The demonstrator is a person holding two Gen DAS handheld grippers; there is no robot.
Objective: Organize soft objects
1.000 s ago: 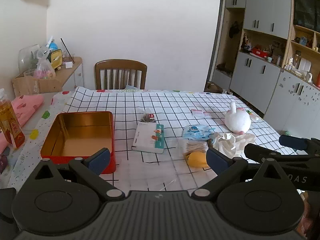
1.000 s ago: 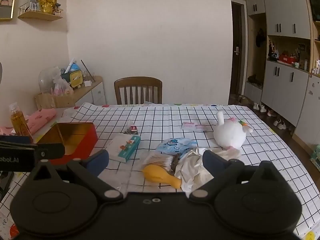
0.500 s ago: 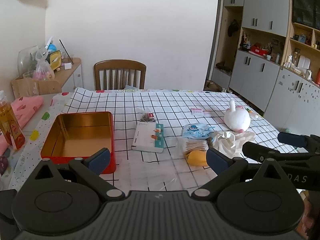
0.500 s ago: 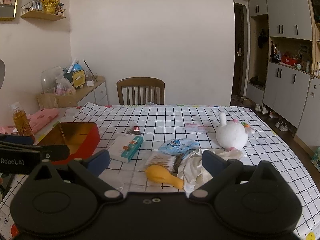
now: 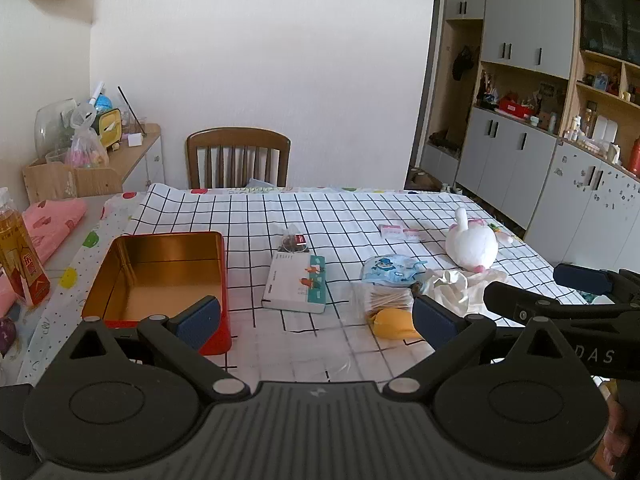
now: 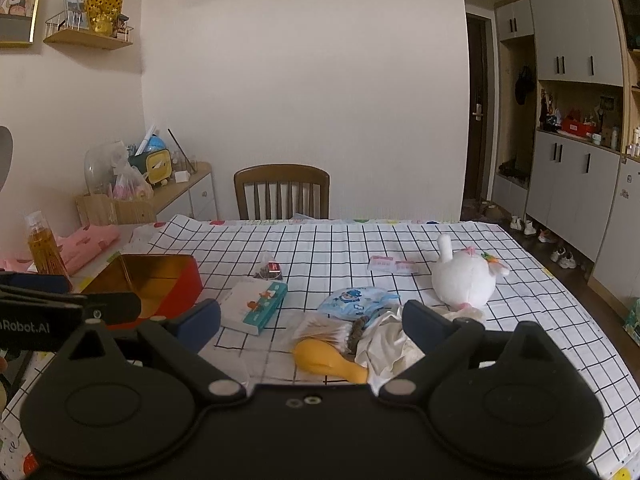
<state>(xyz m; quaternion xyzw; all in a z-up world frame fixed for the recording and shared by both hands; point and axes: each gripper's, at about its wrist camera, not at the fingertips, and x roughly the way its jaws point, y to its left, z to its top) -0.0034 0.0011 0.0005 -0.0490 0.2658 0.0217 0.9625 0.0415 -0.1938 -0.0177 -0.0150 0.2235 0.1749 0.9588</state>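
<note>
Left wrist view: the left gripper [image 5: 316, 318] is being held above the near edge of the surface [image 5: 360, 216], with its fingers [image 5: 198, 320] spread wide and nothing gripped between them. The right gripper [image 6: 312, 322] is being held just beside it, with its fingers [image 6: 426, 322] likewise wide apart and empty.

The soft objects are being shown lying loose on the checked cloth. A white plush toy [image 6: 464, 280] is resting toward the far right. A crumpled white cloth [image 6: 386, 346] is lying near the right gripper, touching a blue printed pouch [image 6: 356, 300] and a bag of cotton swabs [image 6: 320, 330]. A yellow balloon-like item [image 6: 326, 362] is lying just in front of the swabs. A flat carton [image 5: 296, 282] is positioned at the centre, with a small sachet [image 5: 292, 242] just beyond it.

An open red tin [image 5: 156, 276] is standing at the left, and nothing is visible inside it. It is being judged as the likely receptacle.

The step in hand is being judged as the approach before a first pick; no item is being grasped yet. For the next move, the right gripper is being required to descend over the nearest soft item, probably the crumpled cloth, with the fingers straddling a raised fold. Care is being called for so that the adjoining pouch and swabs are not dragged along.
</note>
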